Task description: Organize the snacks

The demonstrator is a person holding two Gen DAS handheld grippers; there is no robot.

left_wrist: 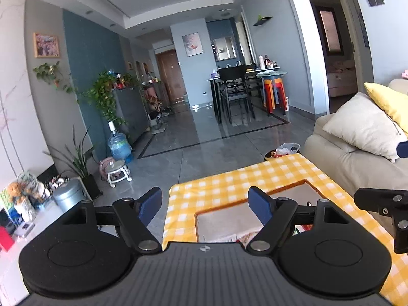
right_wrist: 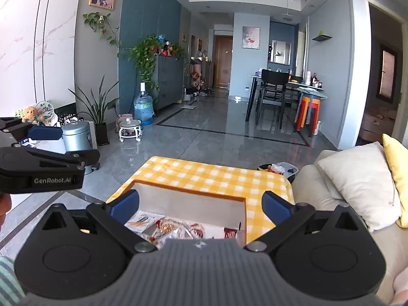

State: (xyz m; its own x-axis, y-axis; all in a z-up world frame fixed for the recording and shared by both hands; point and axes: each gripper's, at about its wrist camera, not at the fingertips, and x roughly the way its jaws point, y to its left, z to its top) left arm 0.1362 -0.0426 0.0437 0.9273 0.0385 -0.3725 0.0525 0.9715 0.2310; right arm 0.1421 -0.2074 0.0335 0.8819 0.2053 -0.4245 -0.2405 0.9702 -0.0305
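A living room with a grey tiled floor [right_wrist: 204, 132] surrounds a counter [right_wrist: 204, 176] under a yellow checked cloth. Snack packets [right_wrist: 168, 225] lie in the box [right_wrist: 188, 199] sunk into it, plain in the right wrist view, barely visible in the left. The right hand-held gripper [right_wrist: 200, 205] and left hand-held gripper [left_wrist: 205, 204] are both released, empty, above the box. A cream sofa [left_wrist: 339, 153] stands beside it.

The box [right_wrist: 193, 201] on the yellow checked cloth [right_wrist: 204, 173] is open on top, its snack packets [right_wrist: 173, 227] lying low inside, so entry from above is free. The sofa [right_wrist: 321, 186] with its white cushion [right_wrist: 357, 181] crowds the right side. Bare grey floor [right_wrist: 204, 132] lies beyond and to the left.
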